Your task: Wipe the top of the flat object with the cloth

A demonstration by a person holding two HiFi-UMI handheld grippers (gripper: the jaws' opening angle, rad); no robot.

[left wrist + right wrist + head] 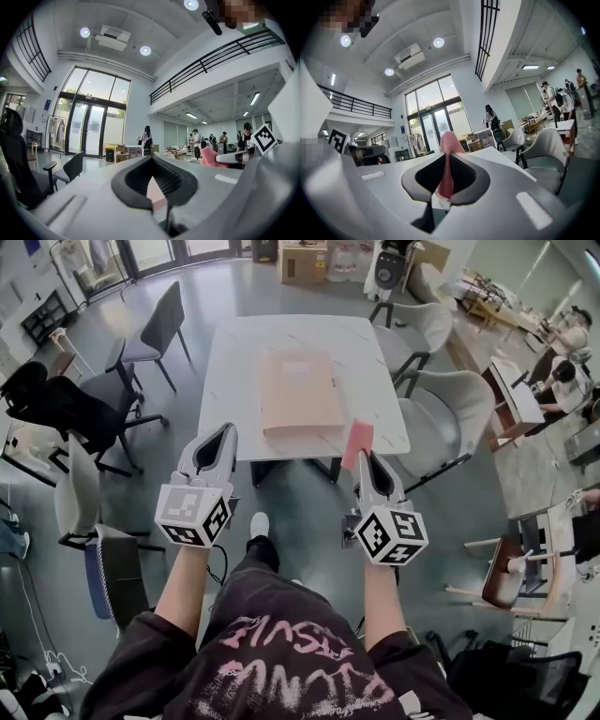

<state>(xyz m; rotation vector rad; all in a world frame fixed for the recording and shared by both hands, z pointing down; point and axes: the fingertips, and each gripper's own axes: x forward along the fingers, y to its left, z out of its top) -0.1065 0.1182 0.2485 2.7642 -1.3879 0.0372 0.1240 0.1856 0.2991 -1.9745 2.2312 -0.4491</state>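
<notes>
A flat tan cardboard-coloured object (300, 390) lies on the white table (375, 362), near its front edge. Both grippers are held in the air short of that edge, over the floor. My right gripper (367, 457) is shut on a pink cloth (358, 443), which sticks up past the fingertips; in the right gripper view the cloth (447, 159) hangs pinched between the jaws. My left gripper (228, 430) is shut with nothing in it. In the left gripper view the tips (152, 157) meet, and the cloth (207, 157) shows off to the right.
A black office chair (66, 409) and a grey chair (159, 329) stand left of the table. Two pale armchairs (450, 413) stand at its right side. Cardboard boxes (303, 263) sit beyond the far end. People work at desks at the far right.
</notes>
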